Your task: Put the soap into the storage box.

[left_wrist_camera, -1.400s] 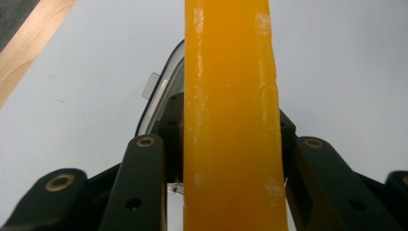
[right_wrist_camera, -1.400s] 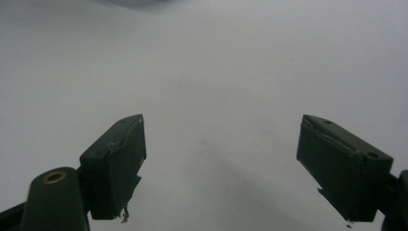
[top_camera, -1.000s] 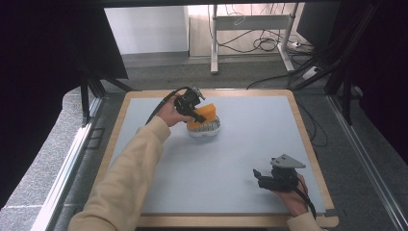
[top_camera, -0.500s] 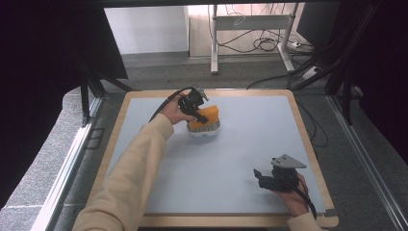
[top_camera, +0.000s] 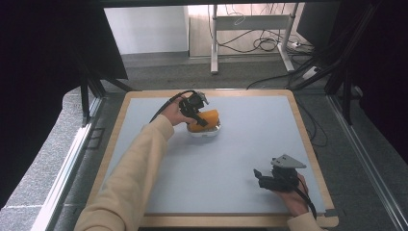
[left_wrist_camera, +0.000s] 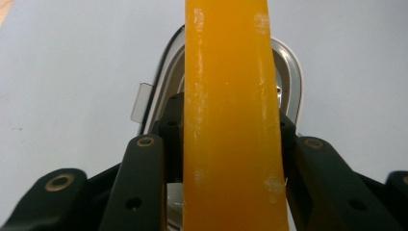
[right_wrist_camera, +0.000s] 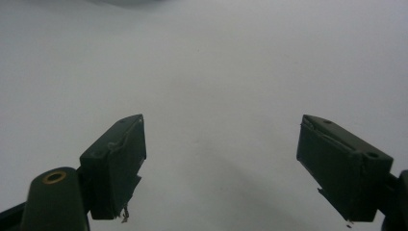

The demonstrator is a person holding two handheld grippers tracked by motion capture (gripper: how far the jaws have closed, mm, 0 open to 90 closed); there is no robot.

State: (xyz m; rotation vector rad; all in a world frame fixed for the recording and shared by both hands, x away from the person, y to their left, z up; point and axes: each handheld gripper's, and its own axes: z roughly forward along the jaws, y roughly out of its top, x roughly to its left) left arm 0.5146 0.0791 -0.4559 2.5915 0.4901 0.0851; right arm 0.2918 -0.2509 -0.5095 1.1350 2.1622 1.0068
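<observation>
An orange slab-like object (top_camera: pixel 204 119) is held over a white bowl (top_camera: pixel 203 132) at the back middle of the table. My left gripper (top_camera: pixel 195 111) is shut on the orange object (left_wrist_camera: pixel 231 120), which stands edge-on between its jaws, with the bowl's rim (left_wrist_camera: pixel 293 72) behind it. My right gripper (top_camera: pixel 262 177) rests low near the front right of the table, open with nothing between its fingers (right_wrist_camera: pixel 120 163), facing bare grey surface.
The work surface is a pale grey mat (top_camera: pixel 240 154) in a wooden frame (top_camera: pixel 308 139). Dark curtains hang at both sides. Cables and a desk leg (top_camera: pixel 214 43) lie on the floor beyond the far edge.
My left gripper has shifted slightly with the orange object over the bowl. The right gripper has hardly moved.
</observation>
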